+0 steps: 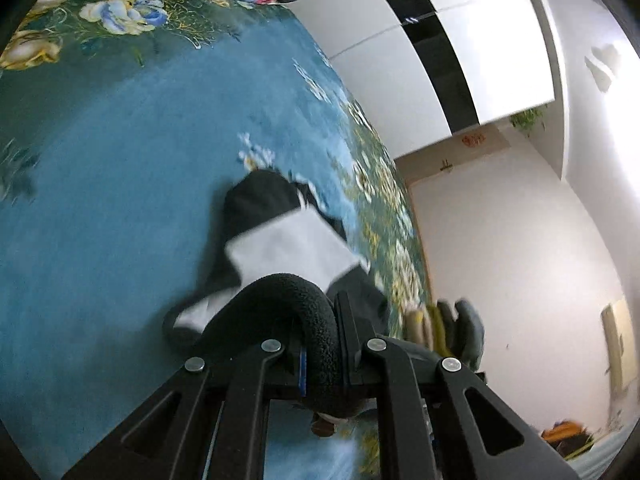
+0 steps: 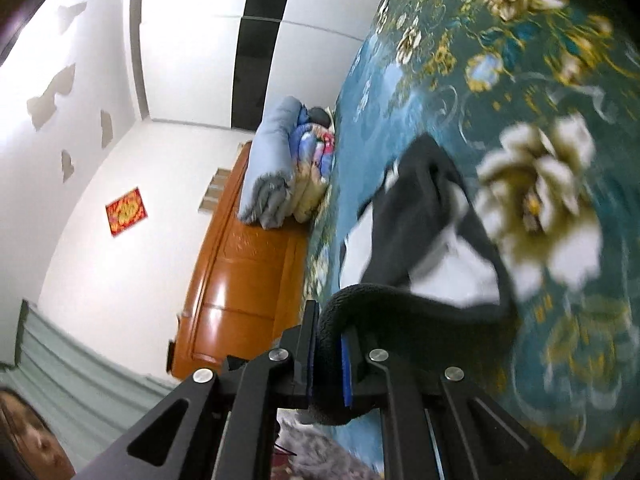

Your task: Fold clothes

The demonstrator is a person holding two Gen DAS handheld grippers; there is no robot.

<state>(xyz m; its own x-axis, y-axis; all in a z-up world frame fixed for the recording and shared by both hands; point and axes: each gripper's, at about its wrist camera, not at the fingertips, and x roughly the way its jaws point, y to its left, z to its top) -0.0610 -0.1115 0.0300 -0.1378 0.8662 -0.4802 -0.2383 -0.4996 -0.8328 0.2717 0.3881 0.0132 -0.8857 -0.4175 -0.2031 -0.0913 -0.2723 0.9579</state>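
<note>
Teal floral bedspread (image 1: pixel 100 168) under both my grippers. Left gripper (image 1: pixel 334 320) clenched on black ribbed hem of black-and-white garment (image 1: pixel 288 240); right gripper (image 2: pixel 330 340) clenched on same garment's hem, cloth hanging over bed. Only right view shows orange headboard (image 2: pixel 240 280), quilt stack (image 2: pixel 280 168), person's face at corner.

Bright, even indoor light; white walls (image 2: pixel 120 280) glare. Bedspread (image 1: pixel 100 200) motion-blurred. Heavy fisheye bending, dark vignetted corners.

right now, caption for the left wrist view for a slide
Left claw shut on a black and white garment, lifted above the blue flowered bedspread.
</note>
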